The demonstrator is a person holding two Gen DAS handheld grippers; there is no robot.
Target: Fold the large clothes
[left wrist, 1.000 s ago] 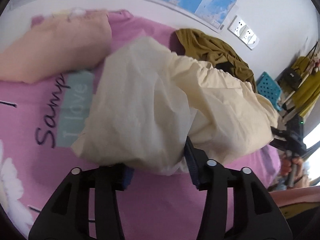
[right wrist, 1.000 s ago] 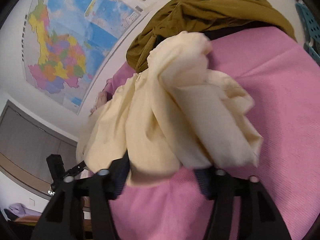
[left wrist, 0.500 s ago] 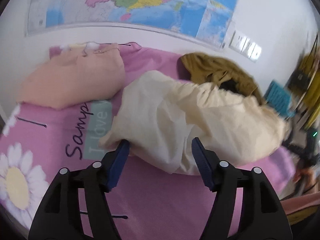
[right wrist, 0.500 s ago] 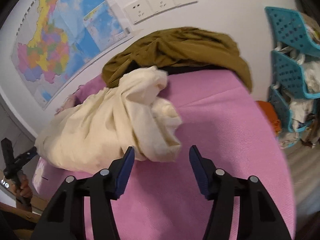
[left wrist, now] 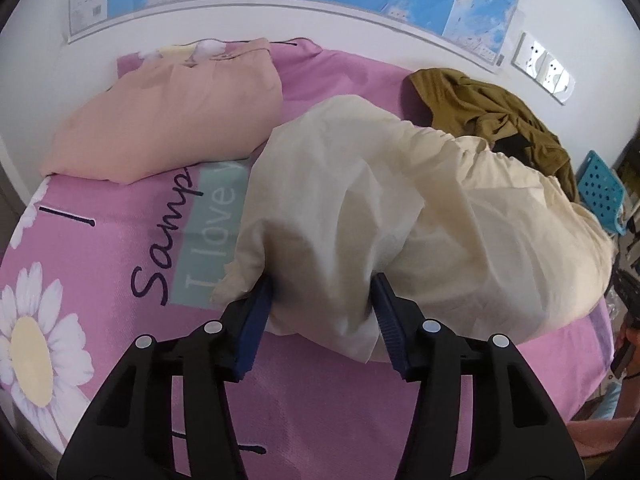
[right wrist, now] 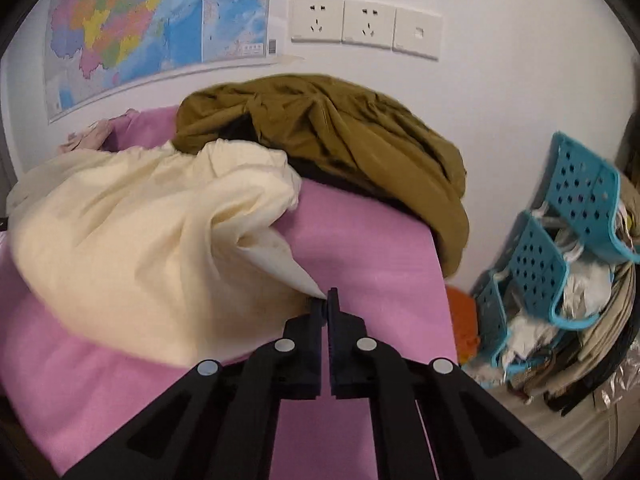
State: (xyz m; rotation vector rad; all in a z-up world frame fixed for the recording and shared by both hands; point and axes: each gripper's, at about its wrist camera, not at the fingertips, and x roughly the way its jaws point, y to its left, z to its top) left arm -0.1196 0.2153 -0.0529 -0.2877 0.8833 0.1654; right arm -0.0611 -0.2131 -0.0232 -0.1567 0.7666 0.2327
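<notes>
On the pink bedsheet (left wrist: 328,392), the cream garment (left wrist: 400,208) is one crumpled heap: no flat panel, no clean fold line in either view. Folding proper hasn't begun; you're at the grab-and-spread stage.

Your right gripper (right wrist: 325,300) has just snapped closed and pinches a pointed corner of the cream cloth, which is drawn to a taut peak at the tips. That hold looks thin, so it may slip once you pull.

Your left gripper (left wrist: 322,308) has just been narrowing and stands about half open, a thick bunch of cloth between the blue pads (left wrist: 256,320). Fabric hides the inner faces, so I can't tell if the pads actually press on it; I'd call it not yet gripped.

Left to do: secure the left hold, lift and spread flat, then all the folds.

The olive garment (right wrist: 340,148) sits bunched by the wall, just behind the cream one, also unfolded. The peach pillow (left wrist: 168,120) lies at the far left, possibly crowding your spread.
</notes>
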